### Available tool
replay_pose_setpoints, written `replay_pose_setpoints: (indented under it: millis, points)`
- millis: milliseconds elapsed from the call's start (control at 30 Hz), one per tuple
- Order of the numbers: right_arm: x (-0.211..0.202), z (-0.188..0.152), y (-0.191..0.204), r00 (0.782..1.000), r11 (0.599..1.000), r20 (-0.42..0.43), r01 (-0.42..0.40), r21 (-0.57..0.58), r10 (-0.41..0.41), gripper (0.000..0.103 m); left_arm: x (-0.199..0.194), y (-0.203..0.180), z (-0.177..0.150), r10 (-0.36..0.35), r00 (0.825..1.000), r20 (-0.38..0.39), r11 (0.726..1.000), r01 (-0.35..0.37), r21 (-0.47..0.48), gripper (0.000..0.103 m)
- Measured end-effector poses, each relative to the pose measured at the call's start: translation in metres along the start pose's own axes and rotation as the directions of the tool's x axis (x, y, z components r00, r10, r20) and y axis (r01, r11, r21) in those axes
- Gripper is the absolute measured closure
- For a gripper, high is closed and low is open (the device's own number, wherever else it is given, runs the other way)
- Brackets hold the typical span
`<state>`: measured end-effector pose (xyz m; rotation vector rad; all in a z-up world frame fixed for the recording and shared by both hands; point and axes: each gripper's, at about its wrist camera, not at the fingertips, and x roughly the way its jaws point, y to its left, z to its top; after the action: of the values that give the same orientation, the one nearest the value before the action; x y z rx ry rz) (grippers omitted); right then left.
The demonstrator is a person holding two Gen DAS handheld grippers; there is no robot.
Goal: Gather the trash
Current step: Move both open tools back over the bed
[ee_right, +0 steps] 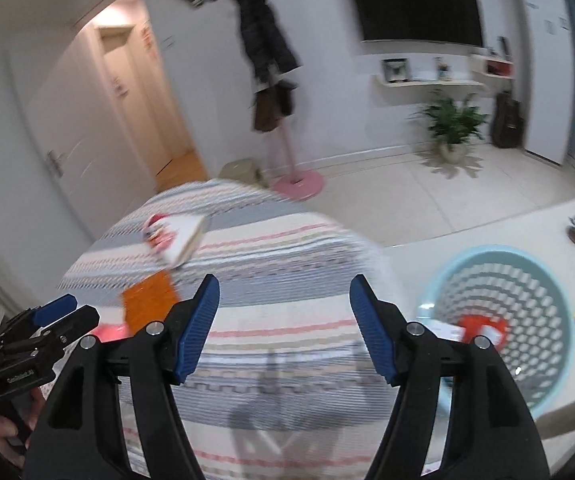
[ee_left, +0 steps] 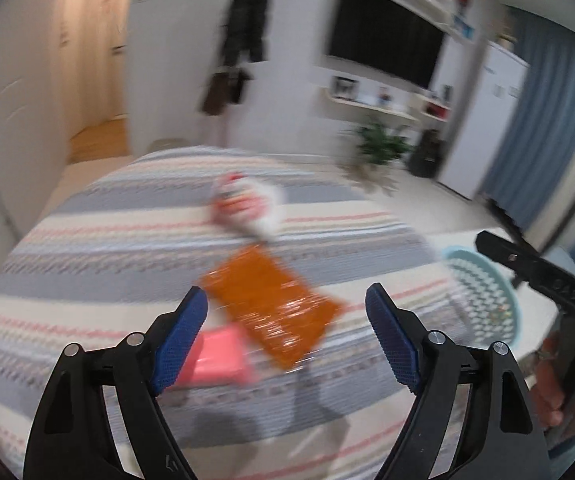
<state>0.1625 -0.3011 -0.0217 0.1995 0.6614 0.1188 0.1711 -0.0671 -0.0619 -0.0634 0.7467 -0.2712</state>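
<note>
Lying flat on the striped bedspread (ee_left: pixel 87 240) just ahead of the wide-open, empty left gripper (ee_left: pixel 287 316), the slick orange wrapper (ee_left: pixel 271 304) could slide or crumple from a hasty pinch, while the right gripper (ee_right: pixel 285 320), also spread and empty, hovers beside the basket (ee_right: pixel 543 276).
</note>
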Motion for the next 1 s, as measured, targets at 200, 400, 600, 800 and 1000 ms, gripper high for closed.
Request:
replay_pose_setpoints:
  millis: [200,400,600,800,1000]
  points:
    - [0.046,-0.012,0.066,0.995,0.992,-0.073,-0.080,-0.096,0.073,0.039,0.010,0.058,-0.020,0.029,0.995,-0.096,0.997,-0.035,-0.063,0.019]
    - [0.072,-0.031,0.102,0.988,0.981,-0.132,-0.106,-0.165,0.085,0.039,0.028,0.065,-0.027,0.003,0.990,-0.138,0.997,-0.014,-0.077,0.019]
    - [0.080,-0.036,0.106,0.984,0.981,-0.161,-0.098,-0.165,0.071,0.039,0.040,0.054,-0.026,0.064,0.987,-0.148,0.997,-0.069,-0.024,0.022]
    - [0.089,-0.034,0.100,0.973,0.984,-0.206,-0.127,-0.127,0.099,0.034,0.040,0.050,-0.027,0.082,0.988,-0.134,0.997,-0.079,0.024,0.050]
    - [0.099,-0.039,0.115,0.960,0.978,-0.252,-0.157,-0.138,0.119,0.027,0.024,0.068,-0.030,0.055,0.991,-0.121,0.997,-0.060,-0.044,0.052]
